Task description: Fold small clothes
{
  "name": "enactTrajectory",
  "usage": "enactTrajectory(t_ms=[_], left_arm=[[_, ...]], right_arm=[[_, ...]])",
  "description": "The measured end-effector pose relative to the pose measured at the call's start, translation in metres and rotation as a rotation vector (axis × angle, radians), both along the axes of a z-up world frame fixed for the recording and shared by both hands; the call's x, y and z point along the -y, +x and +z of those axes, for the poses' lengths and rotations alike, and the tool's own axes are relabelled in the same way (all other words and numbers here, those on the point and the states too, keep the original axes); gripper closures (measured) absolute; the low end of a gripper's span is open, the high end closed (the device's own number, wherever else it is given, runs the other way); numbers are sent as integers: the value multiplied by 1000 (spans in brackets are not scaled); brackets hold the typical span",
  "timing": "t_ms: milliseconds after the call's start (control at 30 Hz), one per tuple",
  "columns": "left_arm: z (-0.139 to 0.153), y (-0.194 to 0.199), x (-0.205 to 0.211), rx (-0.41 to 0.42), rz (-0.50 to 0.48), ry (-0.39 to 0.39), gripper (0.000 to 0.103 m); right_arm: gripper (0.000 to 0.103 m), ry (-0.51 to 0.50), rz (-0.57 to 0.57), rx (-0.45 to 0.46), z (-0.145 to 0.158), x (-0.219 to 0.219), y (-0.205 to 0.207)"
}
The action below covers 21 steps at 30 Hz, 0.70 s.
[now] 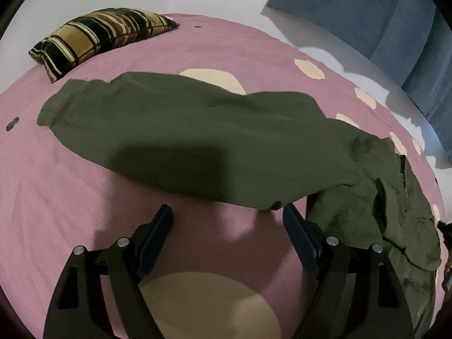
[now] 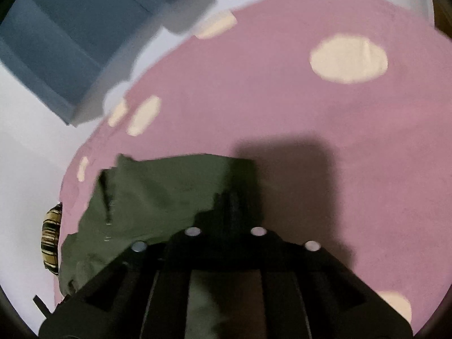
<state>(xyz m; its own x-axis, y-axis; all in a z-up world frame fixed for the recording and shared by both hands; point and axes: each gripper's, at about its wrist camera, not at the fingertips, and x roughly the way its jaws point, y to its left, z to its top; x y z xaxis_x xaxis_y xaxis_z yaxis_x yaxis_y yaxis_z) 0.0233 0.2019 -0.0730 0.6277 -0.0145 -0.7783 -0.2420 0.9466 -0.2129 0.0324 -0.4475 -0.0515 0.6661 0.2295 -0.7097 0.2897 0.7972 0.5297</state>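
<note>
Mid-fold, seemingly: right gripper pinched closed on the olive garment sprawled across the pink bedsheet, left gripper wide open, empty — next it should grab the near edge.

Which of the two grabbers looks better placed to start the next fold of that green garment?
Probably the right gripper: it looks shut on the green garment. The left gripper is open, empty, just short of the garment's near edge.
</note>
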Motion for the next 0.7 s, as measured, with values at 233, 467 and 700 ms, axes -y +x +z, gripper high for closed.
enactTrajectory(t_ms=[233, 467, 700], left_arm=[[9, -13, -15, 29, 10, -35, 24], [22, -39, -63, 64, 90, -79, 24], [25, -63, -168, 107, 279, -165, 24]], right_arm=[[53, 75, 258, 130, 42, -109, -34], [53, 115, 466, 8, -2, -198, -27], [50, 116, 485, -21, -25, -211, -25]])
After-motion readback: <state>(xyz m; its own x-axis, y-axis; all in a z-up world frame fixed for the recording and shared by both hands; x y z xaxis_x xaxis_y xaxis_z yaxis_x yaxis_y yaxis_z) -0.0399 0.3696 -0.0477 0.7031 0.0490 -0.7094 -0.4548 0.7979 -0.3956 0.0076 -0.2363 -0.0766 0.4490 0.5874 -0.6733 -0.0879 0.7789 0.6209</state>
